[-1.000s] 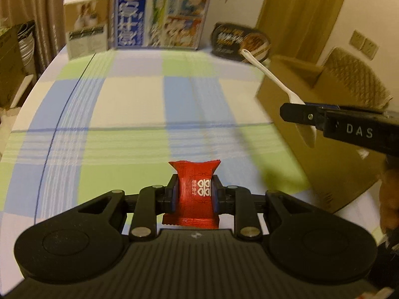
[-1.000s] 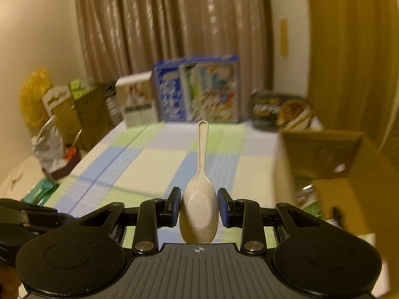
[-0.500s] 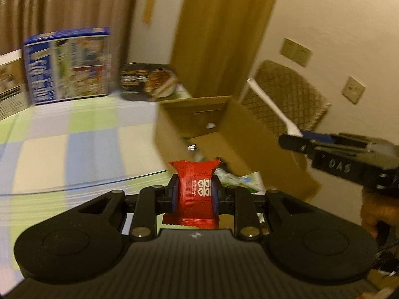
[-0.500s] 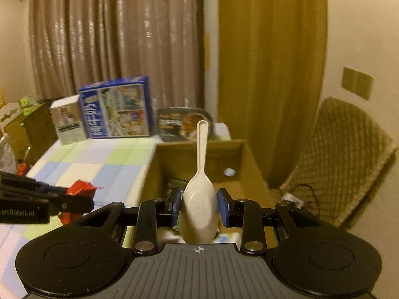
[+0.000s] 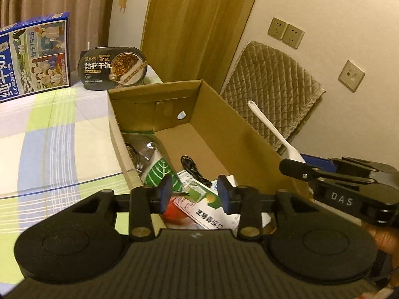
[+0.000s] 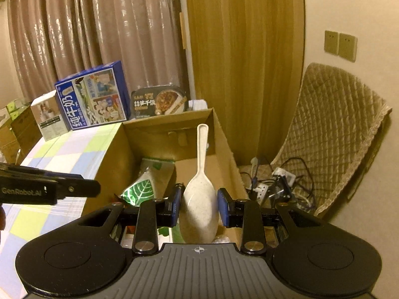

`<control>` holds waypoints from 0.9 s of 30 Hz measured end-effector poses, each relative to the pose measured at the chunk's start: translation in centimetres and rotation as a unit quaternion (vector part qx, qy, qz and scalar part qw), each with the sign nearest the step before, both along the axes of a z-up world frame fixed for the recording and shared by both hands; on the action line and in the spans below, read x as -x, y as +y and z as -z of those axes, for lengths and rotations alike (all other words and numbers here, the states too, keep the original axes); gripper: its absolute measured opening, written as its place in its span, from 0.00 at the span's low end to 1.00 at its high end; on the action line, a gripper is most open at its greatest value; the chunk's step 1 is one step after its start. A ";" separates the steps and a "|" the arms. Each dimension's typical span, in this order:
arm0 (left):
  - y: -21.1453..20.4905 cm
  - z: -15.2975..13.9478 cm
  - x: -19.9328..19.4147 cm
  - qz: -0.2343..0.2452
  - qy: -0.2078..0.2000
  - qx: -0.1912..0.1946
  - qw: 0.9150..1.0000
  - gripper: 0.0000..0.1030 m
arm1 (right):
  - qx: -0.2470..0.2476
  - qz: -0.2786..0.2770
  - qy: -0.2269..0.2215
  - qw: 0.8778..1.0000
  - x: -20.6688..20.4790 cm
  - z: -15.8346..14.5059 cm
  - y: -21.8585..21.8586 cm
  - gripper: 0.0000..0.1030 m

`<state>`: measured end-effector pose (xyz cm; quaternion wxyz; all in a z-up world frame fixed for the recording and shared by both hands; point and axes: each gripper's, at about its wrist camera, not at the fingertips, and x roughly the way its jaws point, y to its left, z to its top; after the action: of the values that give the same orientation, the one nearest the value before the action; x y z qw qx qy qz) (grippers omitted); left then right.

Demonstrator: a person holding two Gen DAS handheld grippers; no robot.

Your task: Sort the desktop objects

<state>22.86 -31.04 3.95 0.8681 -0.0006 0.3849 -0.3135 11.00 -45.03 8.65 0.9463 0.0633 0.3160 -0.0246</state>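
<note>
Cardboard box (image 5: 239, 134) sat open at the desk's (image 5: 49, 134) right edge. Left tongs (image 5: 194, 194) were opening above it; crinkly red packet (image 5: 174, 211) lay below, free of the pads. Right tongs (image 6: 198, 206), marked "DAS", pinched a speckled cream plastic spoon (image 6: 199, 194) by its bowl, handle pointing far. Blue carton (image 6: 92, 99) read "纯牛奶".

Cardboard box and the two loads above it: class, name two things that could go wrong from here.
1. The left hand-held gripper is opening, nothing between its pads; the red snack packet could land near the brown cardboard box's near edge.
2. The right hand-held gripper clamps only the cream plastic rice spoon's bowl; it could pivot.
</note>
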 end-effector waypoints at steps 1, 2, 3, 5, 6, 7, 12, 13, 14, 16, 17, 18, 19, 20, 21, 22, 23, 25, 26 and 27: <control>0.2 0.0 0.0 -0.003 -0.001 0.000 1.000 0.32 | -0.003 -0.004 0.001 1.000 -0.3 0.1 0.0 0.28; 0.4 0.1 -0.1 -0.007 -0.002 0.000 1.000 0.32 | -0.005 -0.009 0.002 1.000 -0.6 0.3 0.3 0.28; 0.6 0.0 -0.1 -0.010 -0.003 -0.001 1.000 0.32 | -0.009 -0.017 0.002 1.000 -0.9 0.3 0.5 0.28; 1.1 0.0 -0.1 -0.016 -0.005 -0.001 1.000 0.34 | -0.016 -0.032 -0.004 0.999 -1.4 0.4 0.9 0.28; 1.5 0.0 -0.1 -0.021 -0.006 -0.001 1.000 0.35 | -0.020 -0.041 -0.011 0.999 -1.6 0.3 1.0 0.30; 1.7 -0.1 -0.1 -0.024 -0.007 0.000 1.000 0.37 | -0.021 -0.043 -0.017 0.999 -1.7 0.2 1.1 0.35; 2.9 -0.4 0.7 -0.033 -0.022 -0.011 0.999 0.52 | -0.034 -0.019 -0.029 0.999 -0.8 -0.5 0.5 0.56; 3.1 -0.5 1.1 -0.034 -0.030 -0.015 0.999 0.54 | -0.033 -0.016 -0.026 0.999 -0.5 -0.5 0.4 0.57; 3.3 -0.7 1.4 -0.034 -0.037 -0.018 0.999 0.59 | -0.032 -0.014 -0.024 0.999 -0.1 -0.6 0.4 0.59; 3.7 -0.9 2.1 -0.039 -0.043 -0.019 0.998 0.68 | -0.033 -0.009 -0.023 0.999 1.0 -0.7 0.4 0.65; 4.0 -1.0 2.5 -0.041 -0.044 -0.016 0.998 0.74 | -0.035 -0.005 -0.025 0.999 1.7 -0.8 0.4 0.69; 4.2 -1.2 2.8 -0.045 -0.045 -0.015 0.998 0.77 | -0.036 -0.001 -0.025 0.999 2.2 -1.0 0.5 0.73; 4.5 -1.3 3.2 -0.050 -0.047 -0.015 0.998 0.82 | -0.037 0.003 -0.025 0.999 2.8 -1.1 0.6 0.75; 4.6 -1.4 3.7 -0.053 -0.049 -0.014 0.997 0.86 | -0.037 0.006 -0.023 0.999 3.4 -1.3 0.8 0.78; 4.8 -1.6 4.1 -0.057 -0.051 -0.013 0.997 0.88 | -0.038 0.008 -0.023 0.999 4.0 -1.6 1.1 0.81; 5.1 -1.7 4.7 -0.060 -0.052 -0.013 0.997 0.92 | -0.038 0.008 -0.023 0.999 4.6 -1.8 1.3 0.83; 5.3 -1.8 5.3 -0.063 -0.053 -0.014 0.996 0.95 | -0.037 0.008 -0.023 0.999 5.2 -2.0 1.5 0.88; 5.6 -2.1 6.7 -0.066 -0.061 -0.018 0.996 0.99 | -0.033 0.015 -0.023 0.999 6.6 -2.5 2.0 0.94; 5.7 -2.3 7.5 -0.068 -0.068 -0.023 0.995 0.99 | -0.031 0.019 -0.022 0.999 7.2 -2.7 2.3 0.98; 5.7 -2.4 8.2 -0.071 -0.071 -0.030 0.994 0.99 | -0.028 0.022 -0.022 0.999 8.0 -2.9 2.6 0.98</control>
<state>14.62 -25.30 6.36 0.9129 0.0205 0.3307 -0.2384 3.01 -42.39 11.59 0.9501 0.0977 0.2942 -0.0354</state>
